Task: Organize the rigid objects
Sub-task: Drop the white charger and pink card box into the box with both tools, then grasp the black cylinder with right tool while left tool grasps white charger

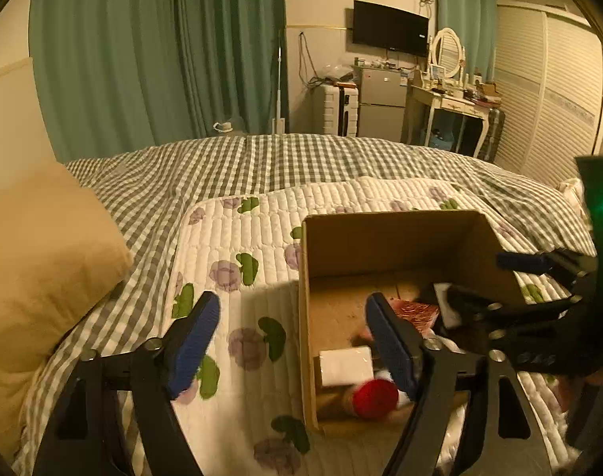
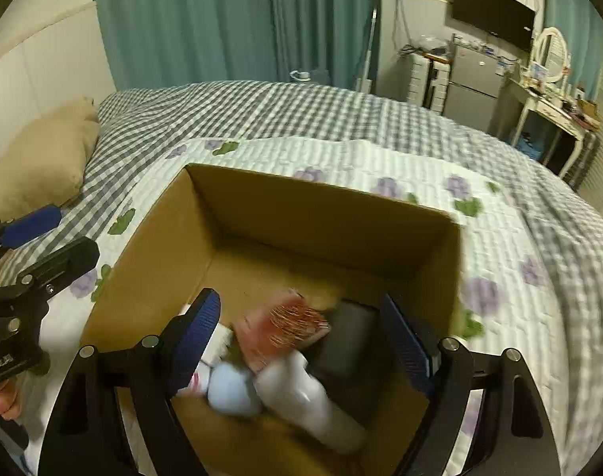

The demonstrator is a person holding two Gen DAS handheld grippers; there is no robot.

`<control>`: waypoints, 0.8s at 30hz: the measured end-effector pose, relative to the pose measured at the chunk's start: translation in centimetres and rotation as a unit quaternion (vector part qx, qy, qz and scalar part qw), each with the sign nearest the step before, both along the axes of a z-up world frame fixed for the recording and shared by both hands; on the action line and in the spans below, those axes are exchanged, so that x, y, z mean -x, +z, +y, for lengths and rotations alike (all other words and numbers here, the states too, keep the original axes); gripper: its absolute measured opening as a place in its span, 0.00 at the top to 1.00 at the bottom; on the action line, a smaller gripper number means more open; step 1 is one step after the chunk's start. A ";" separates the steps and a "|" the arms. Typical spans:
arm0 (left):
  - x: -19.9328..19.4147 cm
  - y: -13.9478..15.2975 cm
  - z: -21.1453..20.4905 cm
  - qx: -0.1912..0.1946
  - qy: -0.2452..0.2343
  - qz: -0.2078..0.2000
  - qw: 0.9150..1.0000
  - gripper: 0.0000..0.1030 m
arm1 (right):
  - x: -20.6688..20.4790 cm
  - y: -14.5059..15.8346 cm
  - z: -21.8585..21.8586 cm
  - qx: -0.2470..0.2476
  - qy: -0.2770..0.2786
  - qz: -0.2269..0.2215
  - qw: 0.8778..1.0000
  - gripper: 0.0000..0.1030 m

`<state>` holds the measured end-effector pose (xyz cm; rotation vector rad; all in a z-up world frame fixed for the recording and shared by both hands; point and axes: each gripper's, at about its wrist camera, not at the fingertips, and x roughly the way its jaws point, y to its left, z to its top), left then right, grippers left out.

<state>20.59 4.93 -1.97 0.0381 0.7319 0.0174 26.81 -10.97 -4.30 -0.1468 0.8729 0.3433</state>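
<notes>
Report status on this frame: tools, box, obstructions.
Left tool open, empty, straddling box wall. Right tool open over cardboard box. Items inside. Nothing blocking.

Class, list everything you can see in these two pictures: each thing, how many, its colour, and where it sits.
open brown cardboard box: one, on the quilted mat
white quilted mat with purple flowers: one, on the bed
grey checked bedspread: one, over the bed
tan pillow: one, left of the mat
black flat case: one, in the box
white plastic bottle: one, in the box
red round object: one, in the box
left claw: open, at the box's left wall
right claw: open, above the box
</notes>
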 end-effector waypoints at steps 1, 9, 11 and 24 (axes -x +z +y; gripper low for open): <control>0.5 0.2 -0.1 -0.002 -0.001 0.000 1.000 0.15 | 0.9 0.8 -0.5 0.007 -0.004 0.000 1.000 0.17; 7.0 2.0 -1.3 0.006 -0.012 -0.003 1.000 0.02 | 9.6 4.6 -3.6 0.038 -0.033 0.005 0.999 0.12; 8.6 1.8 -1.4 0.007 -0.014 -0.001 1.000 0.01 | 12.2 4.4 -3.9 0.041 -0.035 0.008 0.999 0.12; 14.6 -6.2 -3.0 -0.030 -0.003 0.058 0.998 0.00 | 18.0 -8.1 -2.3 0.012 -0.035 0.134 0.990 0.12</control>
